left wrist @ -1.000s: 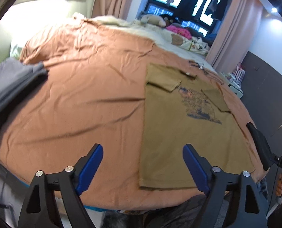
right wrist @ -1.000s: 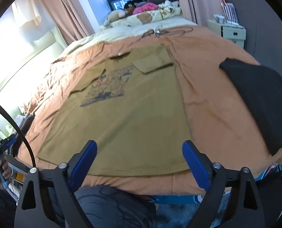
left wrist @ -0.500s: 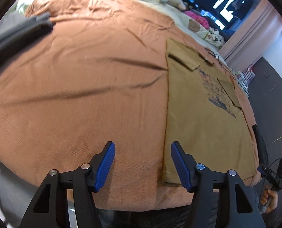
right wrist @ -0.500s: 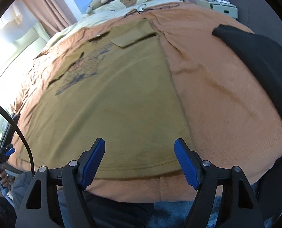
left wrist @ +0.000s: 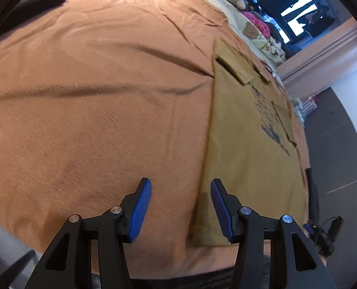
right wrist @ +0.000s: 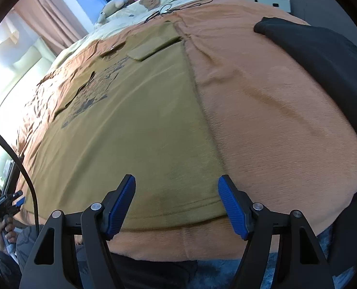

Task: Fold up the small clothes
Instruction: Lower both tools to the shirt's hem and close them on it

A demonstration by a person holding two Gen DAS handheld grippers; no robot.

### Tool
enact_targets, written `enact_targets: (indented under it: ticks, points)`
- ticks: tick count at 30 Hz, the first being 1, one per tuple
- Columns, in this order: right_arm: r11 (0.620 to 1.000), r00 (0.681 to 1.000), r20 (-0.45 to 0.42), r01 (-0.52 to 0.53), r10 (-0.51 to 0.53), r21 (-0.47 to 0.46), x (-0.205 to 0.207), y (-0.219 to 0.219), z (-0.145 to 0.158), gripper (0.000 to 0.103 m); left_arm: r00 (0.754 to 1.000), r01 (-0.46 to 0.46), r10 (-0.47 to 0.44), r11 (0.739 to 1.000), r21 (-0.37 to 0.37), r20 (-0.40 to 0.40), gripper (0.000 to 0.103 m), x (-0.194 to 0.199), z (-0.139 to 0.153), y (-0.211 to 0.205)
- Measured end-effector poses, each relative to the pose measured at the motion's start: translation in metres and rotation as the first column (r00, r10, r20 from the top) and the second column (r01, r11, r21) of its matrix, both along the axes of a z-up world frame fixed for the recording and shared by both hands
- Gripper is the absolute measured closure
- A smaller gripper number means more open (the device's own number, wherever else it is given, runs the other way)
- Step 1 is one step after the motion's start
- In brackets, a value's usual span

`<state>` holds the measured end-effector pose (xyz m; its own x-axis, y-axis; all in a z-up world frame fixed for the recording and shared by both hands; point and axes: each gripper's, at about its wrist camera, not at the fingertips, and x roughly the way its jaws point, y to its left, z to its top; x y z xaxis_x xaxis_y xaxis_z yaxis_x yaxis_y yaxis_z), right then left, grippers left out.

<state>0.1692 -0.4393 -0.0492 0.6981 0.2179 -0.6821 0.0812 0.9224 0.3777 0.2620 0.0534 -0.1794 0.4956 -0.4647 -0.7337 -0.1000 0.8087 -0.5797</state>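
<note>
Shirt [right wrist: 135,130]: laid flat on blanket [left wrist: 94,110] (sleeves folded in).
Left gripper [left wrist: 180,207]: held apart over hem corner.
Right gripper [right wrist: 176,204]: held apart over opposite corner.

Two fisheye wrist views look low and close along a bed, toward its far window. The left view sits by the olive T-shirt [left wrist: 246,144] hem's left corner, the right by its right corner; both share the shirt [right wrist: 130,125].
</note>
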Motion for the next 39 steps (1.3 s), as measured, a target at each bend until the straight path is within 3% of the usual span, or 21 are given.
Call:
enact_targets:
  ticks: [3, 9, 19, 22, 28, 31, 34, 36, 37, 39]
  points:
    - [1.0, 1.0, 0.009, 0.019, -0.019, 0.008, -0.007, -0.007, 0.0, 0.033, 0.999, 0.027, -0.028, 0.998, -0.05, -0.017, 0.056, -0.007, -0.005, -0.007]
    - [0.997, 0.998, -0.017, 0.068, -0.067, 0.045, -0.02, -0.021, -0.011, 0.033, 0.999, 0.024, -0.026, 0.998, -0.065, -0.029, 0.06, -0.018, -0.007, -0.016]
    - [0.995, 0.999, -0.012, 0.048, -0.047, 0.09, -0.019, -0.03, -0.013, 0.035, 0.999, 0.009, -0.013, 0.997, -0.081, -0.048, 0.067, -0.025, -0.012, -0.023]
    - [0.991, 1.0, -0.002, 0.007, -0.007, 0.136, -0.014, -0.028, -0.015, 0.042, 0.999, 0.008, -0.011, 0.997, -0.078, -0.039, 0.067, -0.022, -0.013, -0.027]
    - [0.996, 0.999, -0.038, 0.007, -0.003, 0.093, 0.003, -0.023, -0.015, 0.051, 1.0, 0.009, -0.011, 0.996, -0.084, -0.028, 0.073, -0.016, -0.017, -0.028]
    - [0.996, 0.999, -0.051, 0.018, -0.014, 0.085, 0.002, -0.026, -0.016, 0.06, 0.999, 0.023, -0.025, 0.996, -0.083, -0.022, 0.08, -0.023, -0.018, -0.03]
    - [0.996, 0.998, -0.06, 0.016, -0.011, 0.086, -0.002, -0.025, -0.016, 0.06, 0.999, 0.021, -0.024, 0.994, -0.105, -0.023, 0.085, -0.024, -0.021, -0.027]
    - [0.997, 0.998, -0.06, 0.016, -0.011, 0.069, -0.003, -0.022, -0.014, 0.06, 0.999, 0.014, -0.017, 0.994, -0.112, -0.03, 0.093, -0.023, -0.023, -0.025]
    - [0.998, 0.998, -0.061, 0.022, -0.018, 0.067, -0.002, -0.021, -0.013, 0.064, 0.999, 0.013, -0.016, 0.993, -0.115, -0.03, 0.095, -0.022, -0.023, -0.025]
    - [0.997, 0.996, -0.075, 0.046, -0.042, 0.057, 0.0, -0.024, -0.012, 0.082, 1.0, 0.01, -0.013, 0.994, -0.11, -0.024, 0.097, -0.023, -0.021, -0.026]
